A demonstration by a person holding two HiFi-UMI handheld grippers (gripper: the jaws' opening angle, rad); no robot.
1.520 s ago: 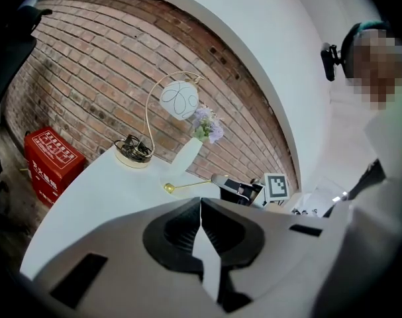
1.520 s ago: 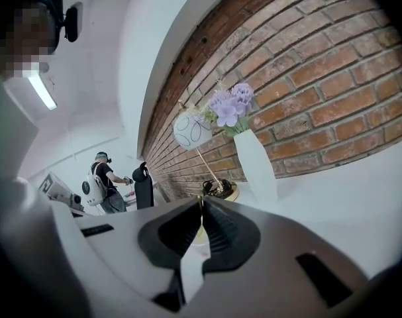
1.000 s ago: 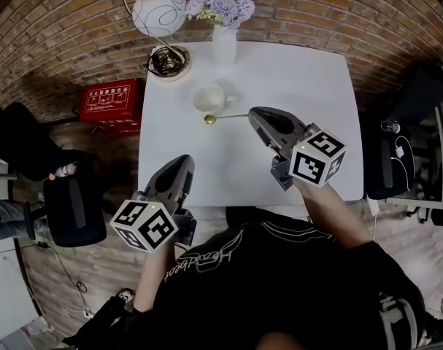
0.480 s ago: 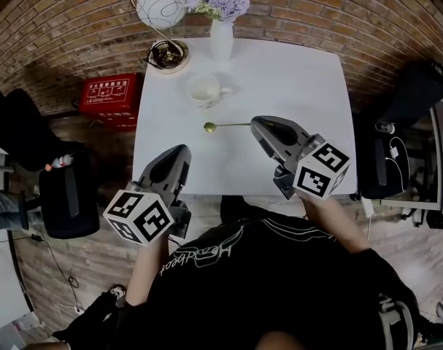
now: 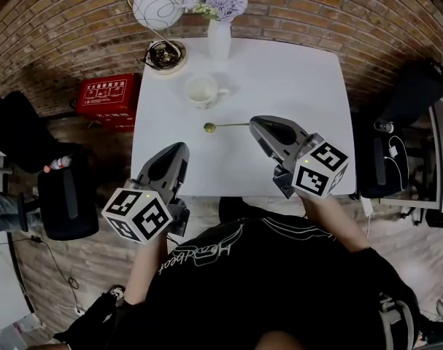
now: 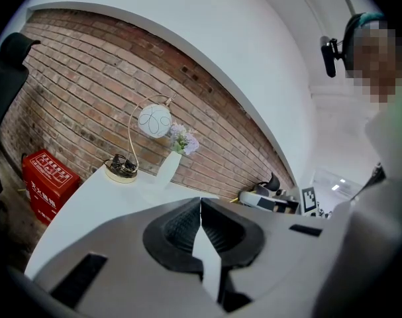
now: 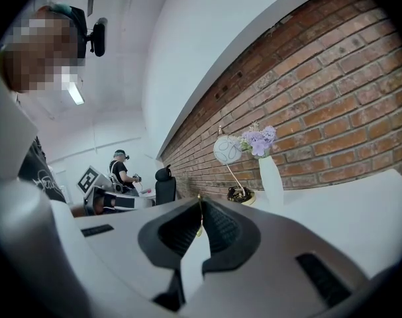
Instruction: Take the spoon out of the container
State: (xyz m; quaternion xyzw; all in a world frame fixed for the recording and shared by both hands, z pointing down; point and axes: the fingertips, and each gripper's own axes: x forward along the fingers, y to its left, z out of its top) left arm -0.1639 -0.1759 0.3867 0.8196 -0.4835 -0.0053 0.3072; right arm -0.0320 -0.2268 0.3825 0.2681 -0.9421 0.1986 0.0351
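Fingers (image 5: 262, 128) of my right gripper (image 5: 252, 125) pinch the spoon (image 5: 222, 125) by its handle in the head view; its bowl, beside the cup (image 5: 201, 91) a second ago, now hangs clear over the table (image 5: 301, 79), so I judge it out. Left gripper view: my left gripper (image 6: 200, 207) is pressed together, empty. Right gripper view: the thin handle sits clamped between the pads.

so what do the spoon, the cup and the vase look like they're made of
spoon: probably metal with a polished gold or brass-coloured finish; it has a shiny yellow bowl and a thin stiff handle.
cup: likely glazed ceramic; it is white and smooth, with a thick rim and handle.
vase: also looks like white ceramic with a soft sheen, though glass or plastic can't be ruled out.
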